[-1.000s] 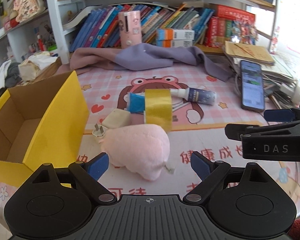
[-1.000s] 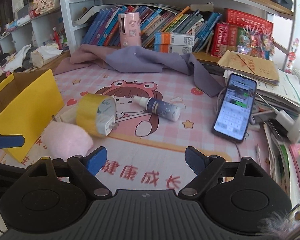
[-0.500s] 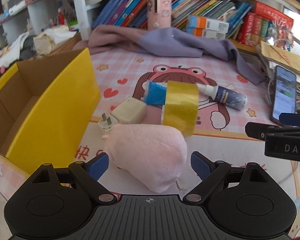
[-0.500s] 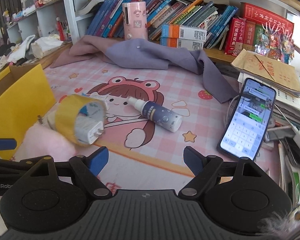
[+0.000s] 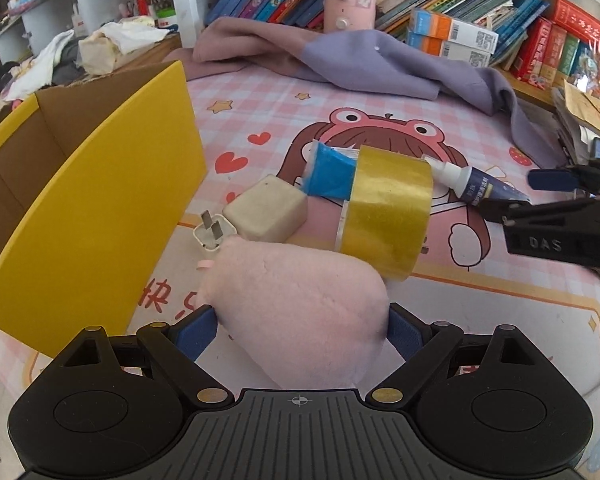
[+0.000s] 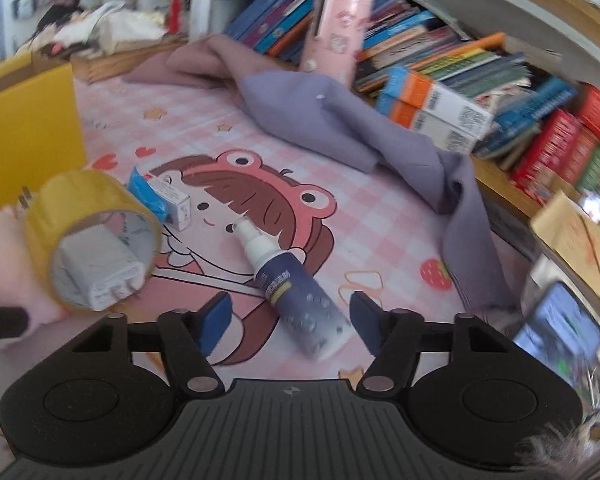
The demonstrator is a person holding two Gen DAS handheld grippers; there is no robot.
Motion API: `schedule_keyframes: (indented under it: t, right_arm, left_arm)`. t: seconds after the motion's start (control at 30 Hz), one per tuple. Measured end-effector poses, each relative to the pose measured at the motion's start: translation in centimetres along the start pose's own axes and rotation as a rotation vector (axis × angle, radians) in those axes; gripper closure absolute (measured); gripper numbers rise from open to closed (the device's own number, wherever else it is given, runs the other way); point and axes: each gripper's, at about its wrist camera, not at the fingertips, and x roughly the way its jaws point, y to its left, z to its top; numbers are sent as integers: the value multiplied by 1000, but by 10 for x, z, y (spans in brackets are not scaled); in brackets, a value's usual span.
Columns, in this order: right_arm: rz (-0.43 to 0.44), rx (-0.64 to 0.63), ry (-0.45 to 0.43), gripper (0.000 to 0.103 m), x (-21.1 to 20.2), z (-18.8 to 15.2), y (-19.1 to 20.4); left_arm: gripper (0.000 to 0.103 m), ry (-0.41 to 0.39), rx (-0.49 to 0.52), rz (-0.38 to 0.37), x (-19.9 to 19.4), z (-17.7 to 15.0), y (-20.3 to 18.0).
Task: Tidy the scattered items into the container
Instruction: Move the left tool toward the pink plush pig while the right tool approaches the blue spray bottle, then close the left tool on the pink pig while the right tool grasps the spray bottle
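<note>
Left wrist view: the left gripper (image 5: 302,330) is seen with its jaws spread wide on either side of the pink plush toy (image 5: 300,312), whose near end lies between the blue pads (image 5: 194,330); whether the pads press on it cannot be told. The plush's long axis runs away from the camera toward the far left, and its near end is cut off behind the gripper body. Just beyond it a roll of yellow tape (image 5: 386,216) lies on its side, its hole facing right. A cream charger block (image 5: 266,214) and a small white plug (image 5: 212,234) are seen to the left of the tape, close to the yellow wall of the cardboard box (image 5: 100,208), which is open at the top and stands at the left edge of the pink cartoon mat (image 5: 480,304). A blue packet (image 5: 330,174) is partly hidden behind the tape. In the right wrist view, the right gripper (image 6: 290,326) is held with its jaws wide apart around the base of the spray bottle (image 6: 296,290), which lies flat, nozzle pointing away and to the left. The frame is blurred at its edges. A white charger (image 6: 98,276) is seen inside the tape's core. Open mat lies right of the bottle, up to the purple cloth (image 6: 360,136) and the phone (image 6: 556,332).
</note>
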Motion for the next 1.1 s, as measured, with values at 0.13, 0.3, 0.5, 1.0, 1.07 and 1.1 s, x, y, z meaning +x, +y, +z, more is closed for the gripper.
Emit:
schedule_keyframes:
  t: [0.13, 0.3, 0.5, 1.0, 1.07, 1.1]
  right_arm:
    - [19, -52, 26, 48, 19, 5, -7]
    - [48, -63, 76, 50, 34, 7, -14]
    - [85, -8, 100, 66, 31, 6, -15]
    - [144, 74, 146, 64, 8, 1, 12]
    - [132, 66, 155, 64, 12, 3, 12]
    - [130, 64, 158, 64, 14, 2, 12]
  left_arm:
    - [11, 2, -11, 4, 3, 2, 0]
    - [11, 3, -18, 8, 4, 1, -1]
    - [11, 15, -14, 11, 1, -1, 4]
    - [7, 36, 28, 56, 3, 10, -5]
    - [7, 54, 22, 60, 8, 7, -3]
    - [7, 54, 17, 56, 9, 5, -2]
